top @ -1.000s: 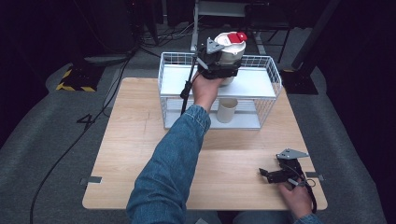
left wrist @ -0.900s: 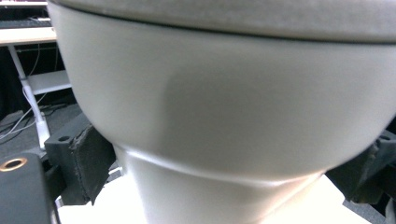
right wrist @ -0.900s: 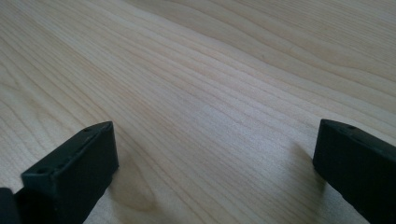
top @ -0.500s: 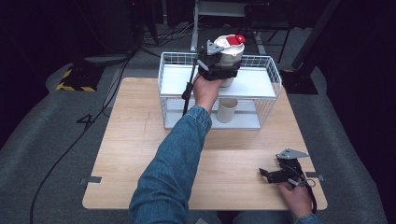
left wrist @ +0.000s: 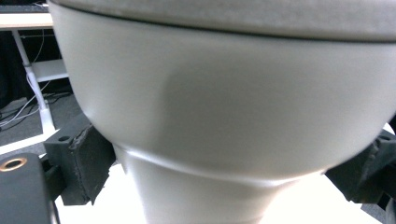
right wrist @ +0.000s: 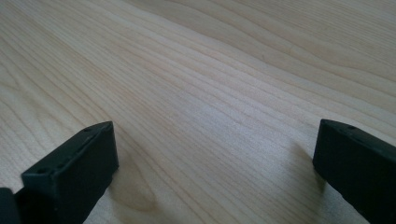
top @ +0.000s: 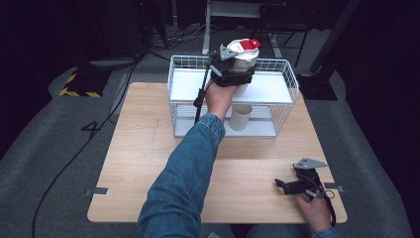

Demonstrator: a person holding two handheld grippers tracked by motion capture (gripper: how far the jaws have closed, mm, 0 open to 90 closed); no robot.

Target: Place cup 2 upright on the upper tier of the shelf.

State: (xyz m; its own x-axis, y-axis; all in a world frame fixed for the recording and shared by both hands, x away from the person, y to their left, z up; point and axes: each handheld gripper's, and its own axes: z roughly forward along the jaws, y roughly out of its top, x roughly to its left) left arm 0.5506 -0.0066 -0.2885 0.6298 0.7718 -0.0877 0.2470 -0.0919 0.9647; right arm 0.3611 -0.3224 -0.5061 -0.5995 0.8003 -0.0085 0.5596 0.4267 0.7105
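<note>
A white cup with a red-tabbed lid (top: 243,53) hangs just above the white top shelf (top: 188,84) of a wire rack (top: 284,74) at the table's far side. My left gripper (top: 240,74) is shut on it, gripping its lower body. In the left gripper view the cup's pale wall (left wrist: 224,102) looms close, and the black pads (left wrist: 86,168) press on its narrow base from both sides. My right gripper (top: 285,186) rests on the wooden table (top: 138,163) at the near right. It is open, with bare wood between its fingers (right wrist: 70,172).
A beige cup (top: 240,118) stands upright on the rack's lower shelf, under the held cup. The left forearm in a denim sleeve (top: 188,168) crosses the table's middle. Dark floor and cables (top: 74,158) surround the table.
</note>
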